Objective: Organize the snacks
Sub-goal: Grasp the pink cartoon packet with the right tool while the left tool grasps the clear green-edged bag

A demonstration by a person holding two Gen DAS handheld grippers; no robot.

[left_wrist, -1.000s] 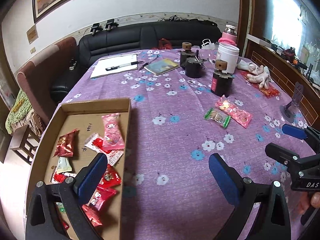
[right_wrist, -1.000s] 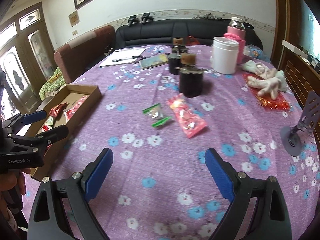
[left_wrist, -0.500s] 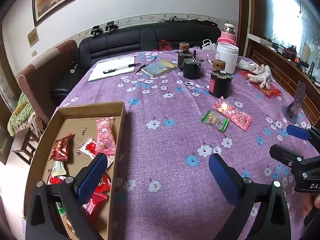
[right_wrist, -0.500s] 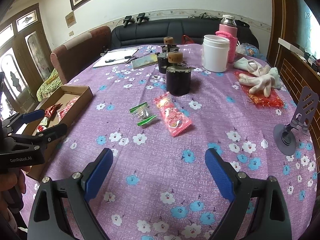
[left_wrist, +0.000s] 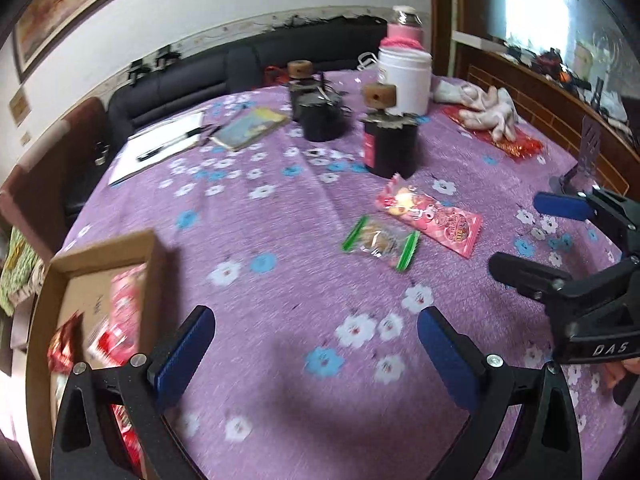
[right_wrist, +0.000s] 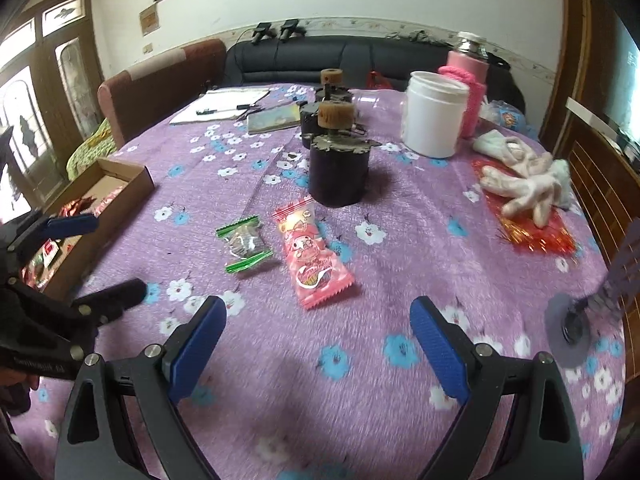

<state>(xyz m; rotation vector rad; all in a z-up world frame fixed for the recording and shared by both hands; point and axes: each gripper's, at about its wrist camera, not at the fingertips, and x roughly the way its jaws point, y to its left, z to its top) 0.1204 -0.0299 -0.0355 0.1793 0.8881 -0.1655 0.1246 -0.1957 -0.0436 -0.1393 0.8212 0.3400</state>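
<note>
Black gripper frames, blue ribbed pads, silver screws; white lettering, perhaps "DAS".

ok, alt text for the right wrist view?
Open right gripper hovers empty over a purple flowered tablecloth, facing a pink snack packet and a green-edged candy. The cardboard box of snacks sits left, beside the open left gripper.

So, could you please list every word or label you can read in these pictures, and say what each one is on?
"DAS" on the right gripper body, cut off by the frame edge.
Lettering on the left gripper body: too blurred.
Print on the pink snack packet: too small.
Box snacks: blurred.
</note>
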